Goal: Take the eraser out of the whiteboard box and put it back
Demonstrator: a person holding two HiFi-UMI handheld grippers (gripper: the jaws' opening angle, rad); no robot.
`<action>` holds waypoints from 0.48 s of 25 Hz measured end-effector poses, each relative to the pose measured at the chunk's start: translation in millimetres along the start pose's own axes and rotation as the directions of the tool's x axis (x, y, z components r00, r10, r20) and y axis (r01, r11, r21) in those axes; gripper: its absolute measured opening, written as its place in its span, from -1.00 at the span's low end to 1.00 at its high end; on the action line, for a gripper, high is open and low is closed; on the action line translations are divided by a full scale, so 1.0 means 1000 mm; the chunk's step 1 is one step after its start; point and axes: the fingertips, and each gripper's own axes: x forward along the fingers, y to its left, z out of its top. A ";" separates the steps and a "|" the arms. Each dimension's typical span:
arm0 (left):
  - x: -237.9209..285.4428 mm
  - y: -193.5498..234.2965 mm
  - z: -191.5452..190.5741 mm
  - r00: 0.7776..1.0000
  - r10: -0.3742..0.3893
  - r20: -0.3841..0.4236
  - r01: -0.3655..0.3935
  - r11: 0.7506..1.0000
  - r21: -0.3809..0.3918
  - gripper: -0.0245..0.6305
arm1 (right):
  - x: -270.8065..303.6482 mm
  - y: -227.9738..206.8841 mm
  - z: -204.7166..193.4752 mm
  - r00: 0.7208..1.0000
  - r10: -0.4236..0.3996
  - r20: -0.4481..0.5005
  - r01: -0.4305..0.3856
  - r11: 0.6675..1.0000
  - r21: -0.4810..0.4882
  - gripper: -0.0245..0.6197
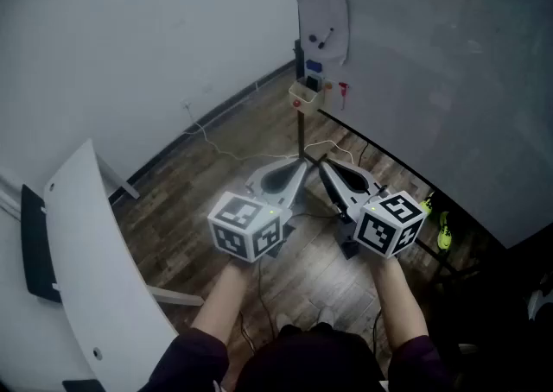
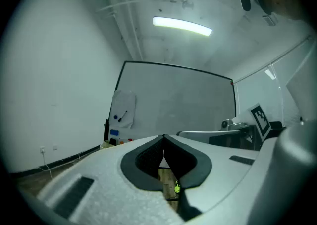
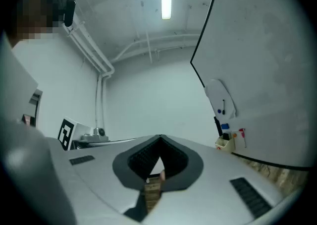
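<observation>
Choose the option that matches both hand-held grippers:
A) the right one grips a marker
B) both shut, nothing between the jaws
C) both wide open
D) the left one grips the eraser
B: the left hand-held gripper and the right hand-held gripper each show jaw tips meeting, with nothing between them.

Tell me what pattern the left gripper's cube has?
The cube has black-and-white square markers, clearest in the head view.
</observation>
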 end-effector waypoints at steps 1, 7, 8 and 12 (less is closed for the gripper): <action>-0.002 0.000 0.000 1.000 0.000 -0.001 0.000 1.000 0.000 -0.91 | 0.000 0.001 0.000 1.000 0.000 0.000 0.000 1.000 0.000 -0.91; -0.006 -0.001 -0.002 1.000 -0.001 -0.002 0.001 1.000 -0.003 -0.91 | -0.002 0.004 -0.001 1.000 -0.010 -0.002 0.010 1.000 -0.008 -0.91; -0.007 -0.001 -0.002 1.000 -0.002 -0.002 0.002 1.000 -0.003 -0.91 | -0.001 0.004 -0.001 1.000 -0.013 -0.002 0.013 1.000 -0.010 -0.91; -0.009 0.001 -0.003 1.000 -0.006 0.000 0.006 1.000 -0.004 -0.91 | 0.000 0.006 -0.004 1.000 -0.006 0.005 0.006 1.000 0.000 -0.91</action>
